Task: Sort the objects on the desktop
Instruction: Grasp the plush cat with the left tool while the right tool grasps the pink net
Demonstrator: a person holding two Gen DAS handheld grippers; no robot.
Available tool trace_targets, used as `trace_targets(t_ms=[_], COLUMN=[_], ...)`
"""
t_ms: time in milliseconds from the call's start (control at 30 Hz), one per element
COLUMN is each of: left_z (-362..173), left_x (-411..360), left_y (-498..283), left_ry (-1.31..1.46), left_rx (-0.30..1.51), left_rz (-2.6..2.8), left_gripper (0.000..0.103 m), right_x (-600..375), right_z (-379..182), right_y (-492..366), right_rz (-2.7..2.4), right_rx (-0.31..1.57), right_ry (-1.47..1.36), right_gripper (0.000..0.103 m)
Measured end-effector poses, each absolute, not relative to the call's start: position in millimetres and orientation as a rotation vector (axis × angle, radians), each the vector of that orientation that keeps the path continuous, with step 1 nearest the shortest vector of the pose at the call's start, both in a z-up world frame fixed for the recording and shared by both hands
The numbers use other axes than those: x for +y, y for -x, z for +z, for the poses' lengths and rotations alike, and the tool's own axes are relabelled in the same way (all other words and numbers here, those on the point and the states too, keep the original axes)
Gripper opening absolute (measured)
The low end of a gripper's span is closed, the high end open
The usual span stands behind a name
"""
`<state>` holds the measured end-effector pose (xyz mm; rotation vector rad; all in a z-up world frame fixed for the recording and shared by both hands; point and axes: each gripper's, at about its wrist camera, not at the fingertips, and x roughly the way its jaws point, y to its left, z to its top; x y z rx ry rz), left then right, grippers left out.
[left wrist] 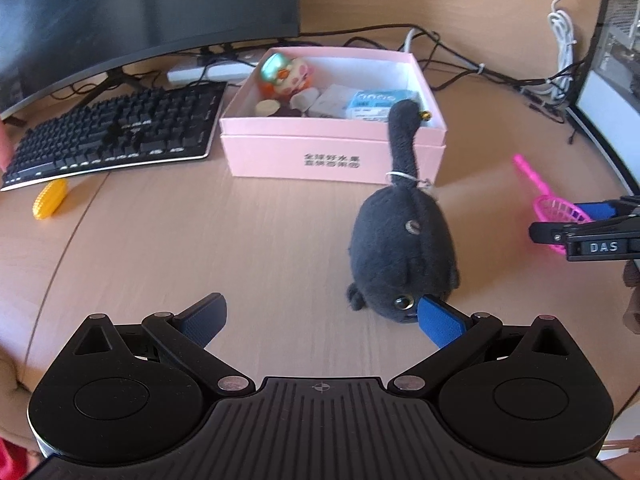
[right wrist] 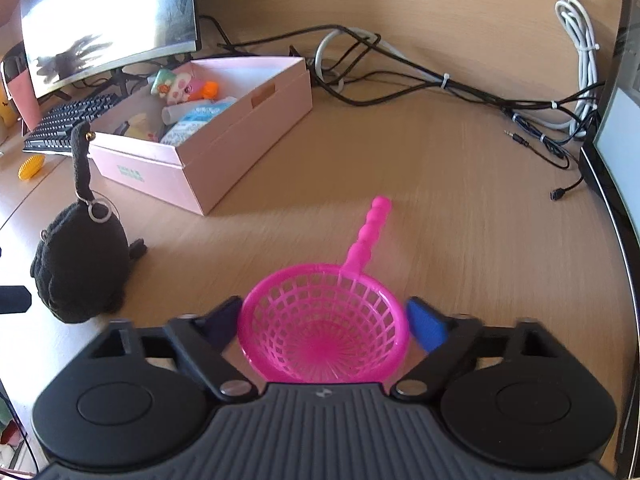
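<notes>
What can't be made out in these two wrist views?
- Right wrist view: whether the right gripper touches the pink plastic strainer; its bowl covers the left fingertip.
- Left wrist view: the face of the black plush cat, partly behind the left gripper finger.
- Both views: items deep in the pink cardboard box, hidden by its wall.

The pink strainer (right wrist: 324,320) sits between the right gripper's (right wrist: 325,322) spread fingers; black plush cat (right wrist: 80,264) lies left, pink box (right wrist: 224,152) ahead-left.

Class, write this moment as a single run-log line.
left gripper: open, beside black plush cat | right gripper: open around pink strainer | pink box: part-filled
</notes>
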<state>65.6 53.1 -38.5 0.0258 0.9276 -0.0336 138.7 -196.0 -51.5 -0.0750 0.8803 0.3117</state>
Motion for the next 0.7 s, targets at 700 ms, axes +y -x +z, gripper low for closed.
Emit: trace_targets(t_ms=[700], left_z=[-65.3], left_x=[-4.3], left_y=[-101.2], left_ry=[-0.121], left_rx=[0.861], left_rz=[-0.12], left_gripper=[0.072], right_x=[-187.5], right_z=[7.5], right_y=[-49.8], right_rz=[0.393], right_rx=[0.751], right_ry=[0.193], right_gripper=[0.083])
